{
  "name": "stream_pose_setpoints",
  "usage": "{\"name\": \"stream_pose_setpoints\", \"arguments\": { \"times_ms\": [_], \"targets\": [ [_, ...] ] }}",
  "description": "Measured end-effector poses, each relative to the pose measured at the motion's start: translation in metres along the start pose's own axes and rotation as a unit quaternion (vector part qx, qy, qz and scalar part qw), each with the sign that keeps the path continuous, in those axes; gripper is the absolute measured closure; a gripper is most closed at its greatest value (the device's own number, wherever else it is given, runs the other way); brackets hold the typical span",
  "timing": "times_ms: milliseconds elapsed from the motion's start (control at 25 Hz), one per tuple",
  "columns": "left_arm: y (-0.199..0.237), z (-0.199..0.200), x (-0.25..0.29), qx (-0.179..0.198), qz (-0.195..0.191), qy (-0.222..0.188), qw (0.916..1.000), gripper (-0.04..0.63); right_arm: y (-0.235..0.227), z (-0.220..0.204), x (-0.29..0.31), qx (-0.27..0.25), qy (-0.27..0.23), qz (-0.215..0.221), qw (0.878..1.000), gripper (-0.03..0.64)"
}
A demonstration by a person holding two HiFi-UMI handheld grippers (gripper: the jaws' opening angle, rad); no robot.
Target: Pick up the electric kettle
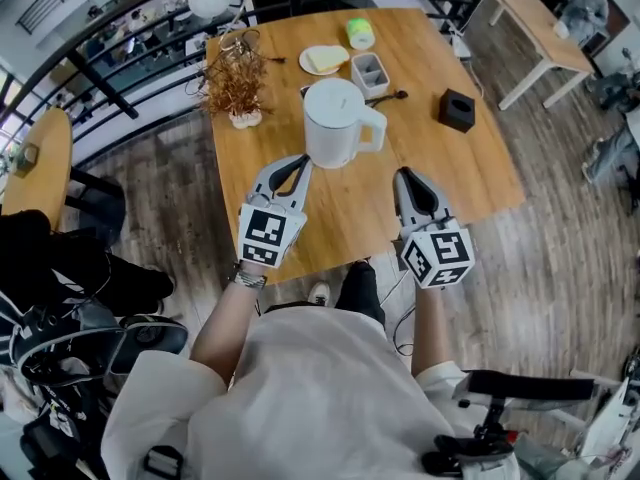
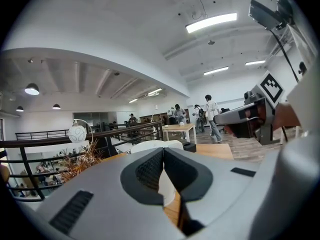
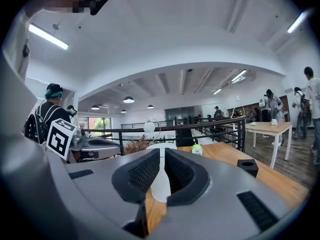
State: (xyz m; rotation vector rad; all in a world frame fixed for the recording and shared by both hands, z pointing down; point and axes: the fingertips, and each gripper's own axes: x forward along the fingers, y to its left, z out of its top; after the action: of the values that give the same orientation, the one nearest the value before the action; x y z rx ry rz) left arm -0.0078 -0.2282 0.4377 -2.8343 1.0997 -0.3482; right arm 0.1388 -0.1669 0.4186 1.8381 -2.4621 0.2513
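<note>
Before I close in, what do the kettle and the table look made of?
Electric kettle: likely plastic, matte white, with a moulded handle and no metallic glare. Table: wood or wood-look laminate, warm brown, visible grain, slight sheen.

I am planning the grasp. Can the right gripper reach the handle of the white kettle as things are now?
Probably yes. The handle of the kettle juts out on the side of the right gripper, and only bare table lies between them. Its jaws are shut, though, so they must open first.

Overhead view, two level views, common kettle (image 1: 338, 123)
</note>
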Motion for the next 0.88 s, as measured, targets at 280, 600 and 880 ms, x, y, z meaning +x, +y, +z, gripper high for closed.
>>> {"name": "stream_pose_setpoints", "arguments": {
  "times_ms": [280, 600, 880],
  "targets": [
    [0.004, -0.014, 0.012, -0.020, 0.005, 0.026, 0.9995, 0.586, -0.002, -0.025, 0.033, -0.026, 0.049, 0.026, 0.998, 0.591],
    [0.015, -0.039, 0.035, -0.025, 0.005, 0.045, 0.9987, 0.586, -0.021, -0.056, 0.073, -0.022, 0.079, 0.027, 0.996, 0.511],
    [0.023, -0.053, 0.056, -0.031, 0.006, 0.059, 0.9978, 0.584, -0.045, -0.079, 0.097, -0.018, 0.107, 0.012, 0.994, 0.480]
  ]
}}
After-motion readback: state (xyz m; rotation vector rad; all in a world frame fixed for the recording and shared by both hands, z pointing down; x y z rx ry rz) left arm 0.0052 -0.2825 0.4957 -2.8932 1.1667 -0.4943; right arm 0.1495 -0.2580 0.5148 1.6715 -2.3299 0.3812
